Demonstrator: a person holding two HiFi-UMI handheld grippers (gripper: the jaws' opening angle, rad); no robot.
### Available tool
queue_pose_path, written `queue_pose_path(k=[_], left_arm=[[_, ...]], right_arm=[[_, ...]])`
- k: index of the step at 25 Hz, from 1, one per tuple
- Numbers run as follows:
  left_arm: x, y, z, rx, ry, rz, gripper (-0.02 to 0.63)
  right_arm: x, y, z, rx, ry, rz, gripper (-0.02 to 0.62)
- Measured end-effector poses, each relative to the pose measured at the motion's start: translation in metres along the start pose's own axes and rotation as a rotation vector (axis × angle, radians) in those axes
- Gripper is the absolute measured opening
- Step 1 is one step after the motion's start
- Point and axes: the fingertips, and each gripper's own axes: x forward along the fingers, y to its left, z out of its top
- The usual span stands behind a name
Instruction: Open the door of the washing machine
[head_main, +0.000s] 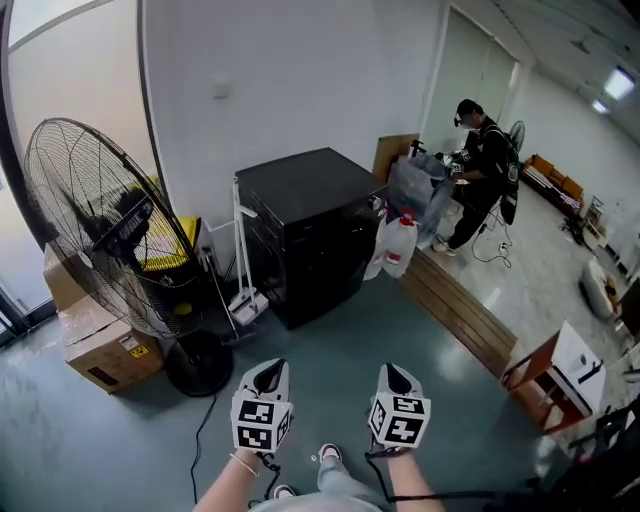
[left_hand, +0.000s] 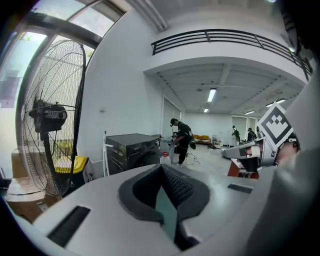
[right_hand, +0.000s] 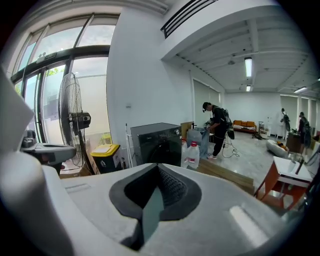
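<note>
Washing machine (head_main: 305, 235), a glossy black metal box, stands far off against the white wall (head_main: 300, 70) in the head view, door closed. The left gripper (head_main: 268, 372) and right gripper (head_main: 393, 374) hover near, well apart from it. Left gripper view: ribbed dark pads pinched together, empty. Right gripper view: likewise, presumably for the approach.

Glossy black washing machine (head_main: 308, 225), polished floor (head_main: 395, 335)

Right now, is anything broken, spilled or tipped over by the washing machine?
Nothing stands out. The washing machine stands upright and looks closed, the big fan is upright beside it, and the floor in front shows no spill.
</note>
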Motion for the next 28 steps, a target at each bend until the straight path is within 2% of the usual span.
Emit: queue_pose_path(k=[7,12,20,28], left_arm=[[0.065,-0.002,0.029,-0.006,-0.015,0.038,0.005],[0.101,-0.008,0.035,-0.024,0.0,0.065,0.005],[0.143,-0.028,0.038,-0.03,0.023,0.092,0.005],[0.172,-0.03,0.039,-0.025,0.049,0.094,0.005]], right_arm=[[0.058,-0.027,0.041,-0.02,-0.017,0.057,0.006],[0.09,-0.053,0.056,-0.027,-0.008,0.087,0.006],[0.123,-0.099,0.062,-0.022,0.011,0.107,0.006],[0.148,-0.117,0.063,-0.001,0.034,0.107,0.006]])
